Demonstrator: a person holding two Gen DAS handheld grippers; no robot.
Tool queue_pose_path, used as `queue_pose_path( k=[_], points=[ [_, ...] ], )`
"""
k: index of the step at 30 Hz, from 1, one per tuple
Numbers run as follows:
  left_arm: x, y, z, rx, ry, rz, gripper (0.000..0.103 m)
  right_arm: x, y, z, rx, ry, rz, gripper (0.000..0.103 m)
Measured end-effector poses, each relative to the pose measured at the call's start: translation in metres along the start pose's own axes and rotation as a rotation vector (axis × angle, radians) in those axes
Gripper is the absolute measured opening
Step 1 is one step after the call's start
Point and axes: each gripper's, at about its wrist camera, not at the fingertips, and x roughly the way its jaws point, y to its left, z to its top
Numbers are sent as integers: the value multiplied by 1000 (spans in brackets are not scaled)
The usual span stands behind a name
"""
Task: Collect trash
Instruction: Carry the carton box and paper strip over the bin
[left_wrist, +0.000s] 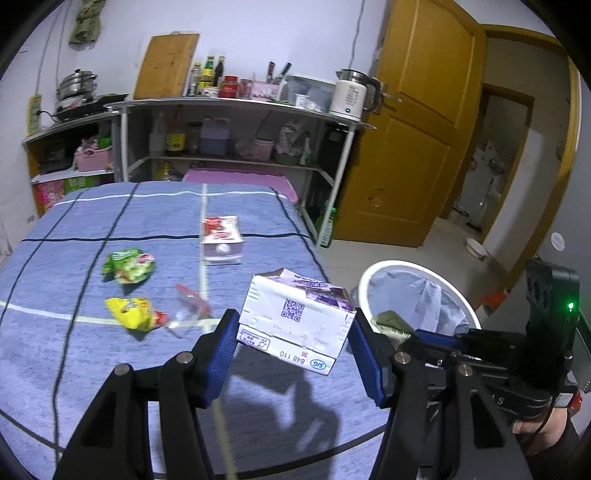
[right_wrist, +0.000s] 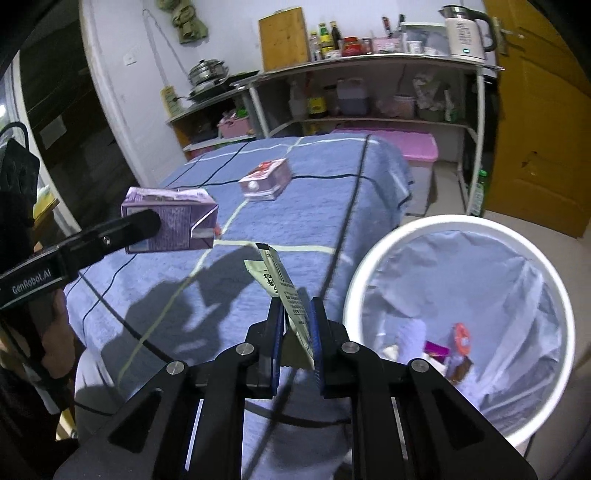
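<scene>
- Purple carton (left_wrist: 295, 317): clamped across its width between the blue pads of the left gripper (left_wrist: 291, 354), lifted clear of the blue tablecloth (left_wrist: 74, 350). Long axis runs roughly across the jaws, tilted; printed base end faces the camera, folded top end points away toward the far side of the table.
- Flat sachet (right_wrist: 286, 299): pinched at its lower edge by the right gripper (right_wrist: 297, 339), jaws closed tight on it. Stands nearly on edge, long axis pointing up and away-left from the fingers, also off the table.
- Key relation: white bin (right_wrist: 354, 280) with a blue liner sits on the floor off the table's right edge. In the right wrist view it lies just right of and below the sachet, so the right hand is nearer; I'd judge a short move right, then release.
- In the left wrist view the bin (left_wrist: 369, 273) is right of and beyond the carton, with the right gripper's body in between. Left hand probably has to cross after the right one clears.
- Bin already holds some trash; details too blurred to tell.
- Left on the table: red-and-white carton (left_wrist: 221, 238) lying flat mid-table, green wrapper (left_wrist: 129, 267), yellow wrapper (left_wrist: 135, 312), clear plastic scrap (left_wrist: 188, 306) just beside the yellow one. All well apart from both grippers.
- Task looks partway done.
</scene>
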Motion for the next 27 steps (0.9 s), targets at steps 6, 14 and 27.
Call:
queue_pose_path(
  k=[6,14,27],
  points=[
    [17,-27,1,36,25,-51,61,-15,-25,-5,41,-17,-52,15],
    [34,-59,3,83,52,-109,61,-32,-55,-14,96,-28,-106,15],
    [67,-94,-3,143,126,-171,61,-39,-92,-28,166,-4,-152,15]
  ],
)
